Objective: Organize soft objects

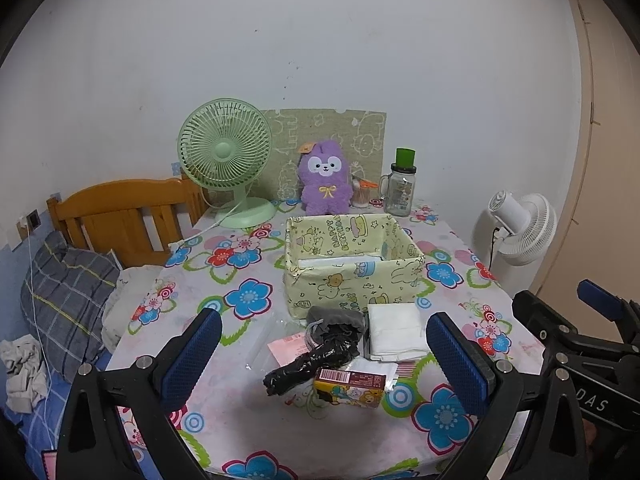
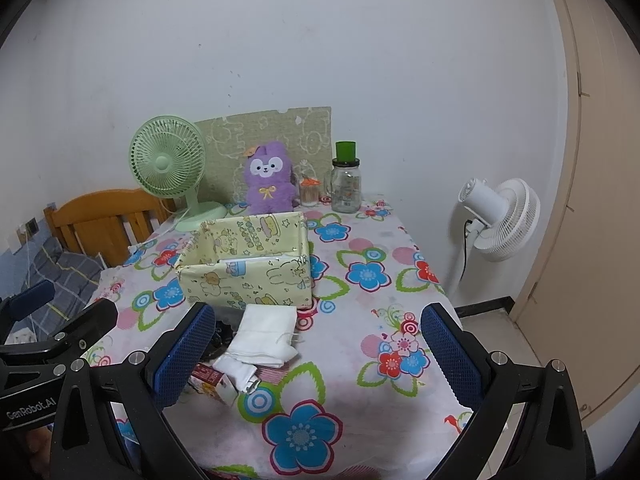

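A yellow cartoon-print box [image 1: 352, 280] [image 2: 248, 276] stands open on the flowered table. In front of it lie a folded white cloth [image 1: 394, 330] [image 2: 266, 336], a grey drawstring pouch [image 1: 334, 322], a black crumpled bag [image 1: 312, 364] and a small brown carton [image 1: 350, 386] [image 2: 212, 384]. A purple plush [image 1: 323, 178] [image 2: 267, 178] sits at the back. My left gripper [image 1: 320, 364] is open above the pile, holding nothing. My right gripper [image 2: 316, 354] is open just right of the white cloth, holding nothing.
A green desk fan [image 1: 226, 160] [image 2: 170, 166], a glass jar with a green lid [image 1: 402, 188] [image 2: 346, 184] and a cotton-swab cup [image 2: 309, 190] stand at the table's back. A white floor fan [image 2: 500, 220] is to the right. A bed with a wooden headboard [image 1: 120, 216] lies to the left.
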`<state>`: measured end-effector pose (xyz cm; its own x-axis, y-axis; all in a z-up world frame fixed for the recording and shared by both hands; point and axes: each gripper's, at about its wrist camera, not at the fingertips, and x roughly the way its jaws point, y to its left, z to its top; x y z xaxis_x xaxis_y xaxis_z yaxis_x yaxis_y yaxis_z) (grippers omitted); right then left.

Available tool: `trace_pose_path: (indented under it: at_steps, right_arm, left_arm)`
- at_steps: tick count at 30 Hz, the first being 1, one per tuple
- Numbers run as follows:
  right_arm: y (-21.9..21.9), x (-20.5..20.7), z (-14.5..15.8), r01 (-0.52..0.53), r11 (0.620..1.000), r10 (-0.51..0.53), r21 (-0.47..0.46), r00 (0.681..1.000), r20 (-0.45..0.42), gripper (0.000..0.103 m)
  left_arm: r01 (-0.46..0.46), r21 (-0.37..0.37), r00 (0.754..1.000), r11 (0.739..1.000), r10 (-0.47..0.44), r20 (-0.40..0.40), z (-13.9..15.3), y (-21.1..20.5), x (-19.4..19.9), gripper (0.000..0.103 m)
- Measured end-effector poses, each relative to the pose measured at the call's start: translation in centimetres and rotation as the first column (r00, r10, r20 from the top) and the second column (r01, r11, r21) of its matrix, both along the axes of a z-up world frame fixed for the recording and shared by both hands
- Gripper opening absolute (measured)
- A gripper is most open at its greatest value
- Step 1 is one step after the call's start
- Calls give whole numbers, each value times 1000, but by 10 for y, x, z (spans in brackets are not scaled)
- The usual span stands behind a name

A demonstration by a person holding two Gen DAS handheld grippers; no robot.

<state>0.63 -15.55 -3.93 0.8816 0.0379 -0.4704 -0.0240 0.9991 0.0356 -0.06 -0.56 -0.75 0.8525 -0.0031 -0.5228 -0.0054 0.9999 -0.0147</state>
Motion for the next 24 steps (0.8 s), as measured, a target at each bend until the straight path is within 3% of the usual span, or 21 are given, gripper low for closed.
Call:
trace_pose_path:
  at_steps: [24]
  right_arm:
    - [0,2,-2,-5,1000,5,5,1000,-12,103]
  left_arm:
    - [1,-4,1000,1000,-1,-6,-1,1,0,103]
